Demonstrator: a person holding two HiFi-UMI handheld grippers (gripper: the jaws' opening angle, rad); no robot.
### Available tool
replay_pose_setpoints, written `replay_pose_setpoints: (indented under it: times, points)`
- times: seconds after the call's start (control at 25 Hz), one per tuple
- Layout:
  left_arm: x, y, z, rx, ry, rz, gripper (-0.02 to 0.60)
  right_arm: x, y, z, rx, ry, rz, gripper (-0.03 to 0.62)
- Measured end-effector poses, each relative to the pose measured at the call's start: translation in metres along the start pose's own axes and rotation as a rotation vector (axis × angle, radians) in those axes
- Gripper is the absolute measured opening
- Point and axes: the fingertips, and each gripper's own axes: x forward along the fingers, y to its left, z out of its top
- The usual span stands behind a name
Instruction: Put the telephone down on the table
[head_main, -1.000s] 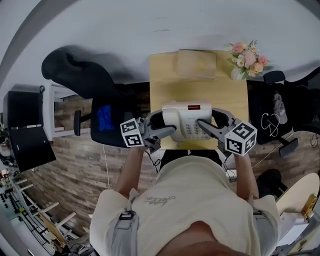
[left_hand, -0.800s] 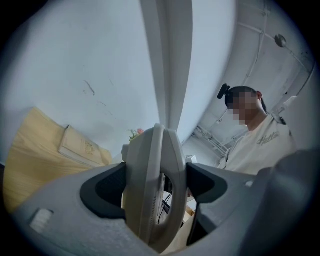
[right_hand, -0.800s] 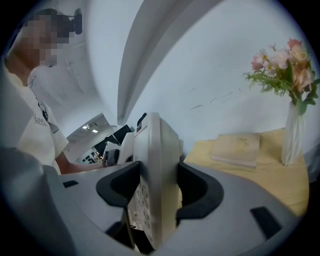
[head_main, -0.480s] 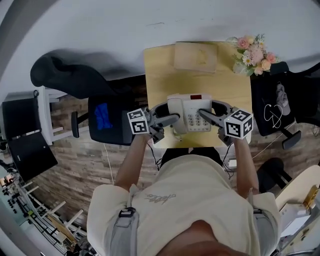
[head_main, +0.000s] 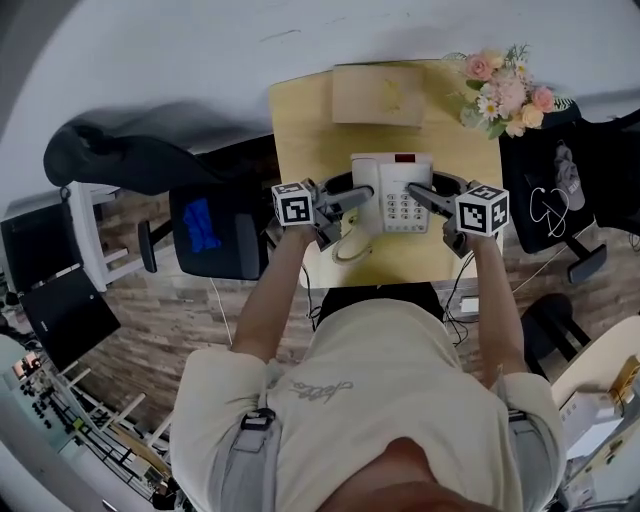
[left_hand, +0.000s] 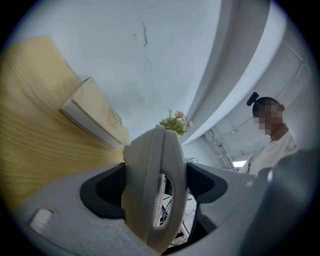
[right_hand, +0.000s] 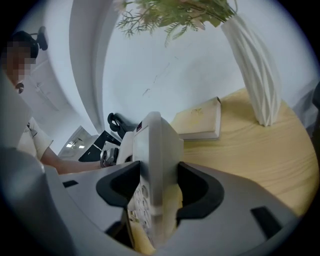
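Telephone (head_main: 393, 192) over the middle of the table (head_main: 310, 140), left gripper (head_main: 358, 197) clamped on its left side, right gripper (head_main: 420, 192) on its right. Book (head_main: 378, 95) lies behind it at the far edge, flowers (head_main: 503, 92) just right of the book.

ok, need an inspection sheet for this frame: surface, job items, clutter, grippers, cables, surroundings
Surface: light wooden table against a white wall.
Job's things: white telephone over the table's near half, held at both sides; whether it touches the top, cannot tell.
Clutter: book at the far edge; flower vase at the far right corner.
Grippers: left gripper and right gripper both shut on the telephone.
Cables: phone cord looped near the table's front edge.
Surroundings: black office chair left of the table; wooden floor.
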Motion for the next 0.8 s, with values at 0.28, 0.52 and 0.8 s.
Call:
replay_pose_setpoints:
  times: [0.28,0.52,0.8]
  points:
    - [0.012,0.037,0.003,-0.032,0.027,0.056,0.383,0.018,-0.037,-0.004,0.056,0.020,0.022,0.221]
    - [0.009,0.063,0.005,-0.062,0.002,0.115,0.383,0.036,-0.054,-0.003,0.060,0.074,0.034,0.222]
    - [0.012,0.084,0.003,-0.130,0.004,0.153,0.383,0.049,-0.072,-0.008,0.114,0.123,0.044,0.224]
